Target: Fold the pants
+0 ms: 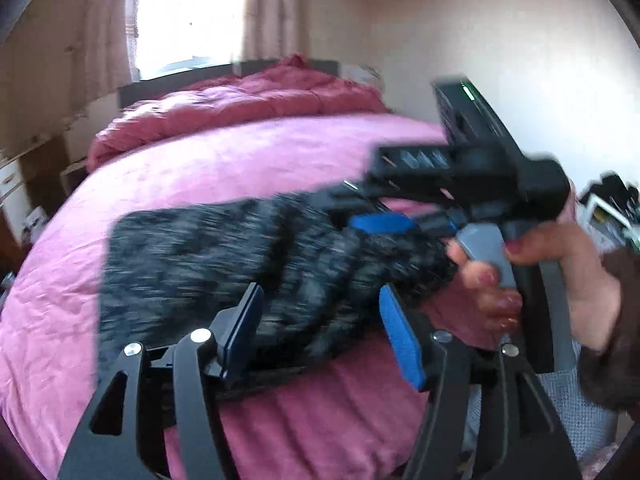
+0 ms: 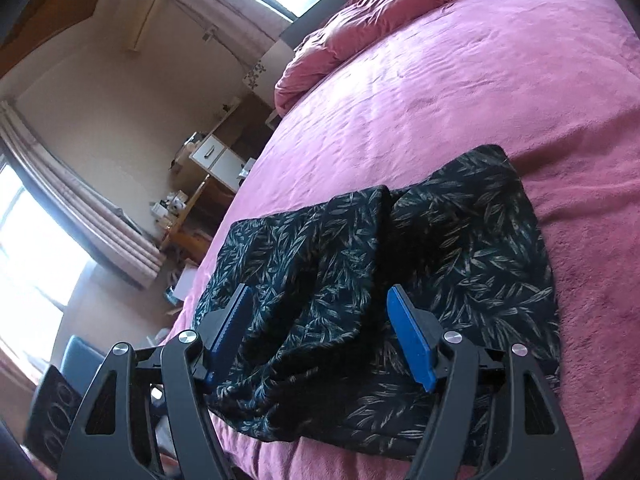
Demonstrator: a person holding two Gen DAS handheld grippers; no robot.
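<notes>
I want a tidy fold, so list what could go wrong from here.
1. Both grippers, left gripper and right gripper, are open over the pants; closing now may pinch only the top layer.
2. The raised ridge along the middle could crease.
3. The soft pink blanket may get grabbed too.

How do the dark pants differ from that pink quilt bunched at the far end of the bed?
The pants are black with a pale leaf print; the quilt is plain dusty pink. The pants lie partly folded near the open right tongs; the quilt sits heaped and puffy at the far end. Both rest on the pink bed cover.
</notes>
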